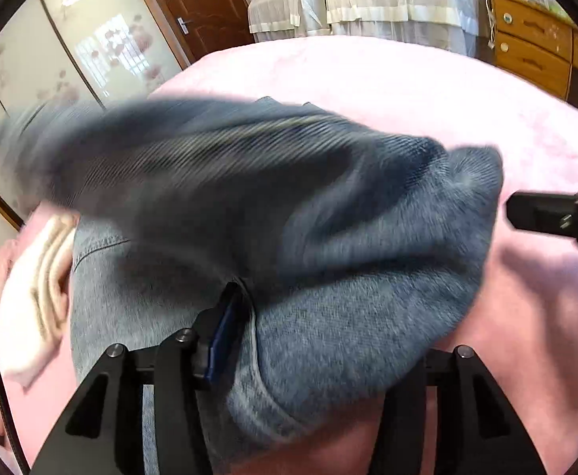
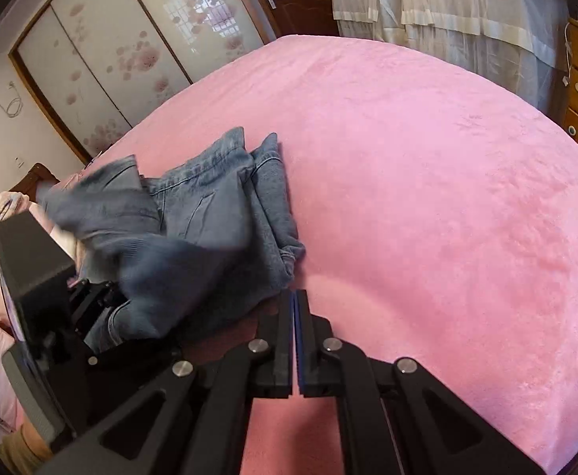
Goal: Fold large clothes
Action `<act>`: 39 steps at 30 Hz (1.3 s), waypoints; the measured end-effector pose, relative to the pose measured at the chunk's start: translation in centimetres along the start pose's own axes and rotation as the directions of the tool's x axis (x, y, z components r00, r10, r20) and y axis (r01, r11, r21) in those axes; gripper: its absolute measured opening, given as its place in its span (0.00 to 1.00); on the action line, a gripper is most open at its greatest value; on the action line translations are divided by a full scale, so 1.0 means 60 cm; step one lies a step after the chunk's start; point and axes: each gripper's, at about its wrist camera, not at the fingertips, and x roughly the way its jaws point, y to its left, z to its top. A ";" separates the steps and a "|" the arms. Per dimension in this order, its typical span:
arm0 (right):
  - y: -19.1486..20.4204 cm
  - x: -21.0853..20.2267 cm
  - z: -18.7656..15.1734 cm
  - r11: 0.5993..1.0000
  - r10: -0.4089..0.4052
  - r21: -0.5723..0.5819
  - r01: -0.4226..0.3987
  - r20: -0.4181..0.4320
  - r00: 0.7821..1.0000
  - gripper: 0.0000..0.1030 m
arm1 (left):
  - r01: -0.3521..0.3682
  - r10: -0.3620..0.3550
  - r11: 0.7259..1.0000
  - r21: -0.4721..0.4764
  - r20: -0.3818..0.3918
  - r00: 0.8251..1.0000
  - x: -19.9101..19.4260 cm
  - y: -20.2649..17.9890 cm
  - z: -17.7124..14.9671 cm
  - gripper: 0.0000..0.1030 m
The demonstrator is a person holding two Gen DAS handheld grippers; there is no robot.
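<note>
Left wrist view looks down over a heap of denim: a pair of jeans [image 1: 328, 277] lies on the pink blanket [image 1: 407, 91] of the bed, and a loose flap of it is blurred across the middle of the frame, as if tumbling down over the part already lying flat. The left gripper [image 1: 312, 340] has its fingers apart; one blue-padded finger [image 1: 225, 328] shows beside a fold of cloth, the other is hidden under the denim, and though cloth lies between them I see no pinch on it, so I take it as let go. Off to the side, against the bed's edge, sits a folded cream towel [image 1: 39, 293]. From the right wrist view the same jeans [image 2: 217, 213] sit as a half-made bundle near the left side of the bed, the legs doubled over the seat and pockets, one hem corner [image 2: 289, 257] sticking out toward the open blanket. The right gripper [image 2: 295, 340] hangs just beside that bundle with its fingers pressed flat together and nothing between them. My reading is that a fold is in hand, the top layer being dropped onto the stack, and the job is well along but untidy. The next move, I'd guess, calls for the flap to settle, then a fresh pinch on a thick edge of the bundle, both tools taking hold level with each other so the layers carry over together and the stray corner gets tucked in.
</note>
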 end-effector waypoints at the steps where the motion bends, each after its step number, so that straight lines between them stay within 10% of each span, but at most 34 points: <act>1: 0.004 0.000 0.000 1.000 0.007 -0.004 -0.007 0.001 1.000 0.02 | 0.016 -0.016 1.000 -0.009 0.000 1.000 -0.005 0.006 -0.001 0.51; 11: 0.015 -0.055 0.012 0.997 0.039 -0.066 -0.031 0.123 0.992 0.24 | 0.251 -0.238 0.935 -0.250 0.080 0.968 -0.108 0.081 -0.049 0.64; 18: 0.048 -0.047 0.046 0.984 0.091 -0.165 -0.070 0.121 0.989 0.44 | 0.175 -0.140 0.900 -0.400 0.115 0.983 -0.129 0.164 -0.068 0.64; 25: 0.058 0.051 0.052 0.980 0.110 -0.161 -0.114 -0.035 0.993 0.42 | 0.114 -0.109 0.825 -0.553 0.043 0.993 -0.084 0.233 -0.099 0.64; 27: 0.053 0.078 0.050 0.980 0.130 -0.135 -0.143 -0.095 0.987 0.12 | 0.086 -0.096 0.817 -0.570 0.012 0.995 -0.065 0.243 -0.102 0.64; 29: 0.052 0.080 0.052 0.980 0.125 -0.141 -0.139 -0.104 0.987 0.09 | 0.093 -0.110 0.805 -0.586 0.006 0.994 -0.053 0.246 -0.103 0.64; 33: 0.059 0.029 0.070 0.973 0.103 -0.210 -0.093 0.037 0.994 0.08 | 0.066 -0.086 0.831 -0.552 -0.011 0.996 -0.032 0.226 -0.095 0.67; 39: 0.030 0.112 0.036 0.982 0.005 -0.187 -0.017 -0.065 0.998 0.08 | -0.044 0.019 0.909 -0.415 -0.066 0.998 -0.023 0.177 -0.083 0.73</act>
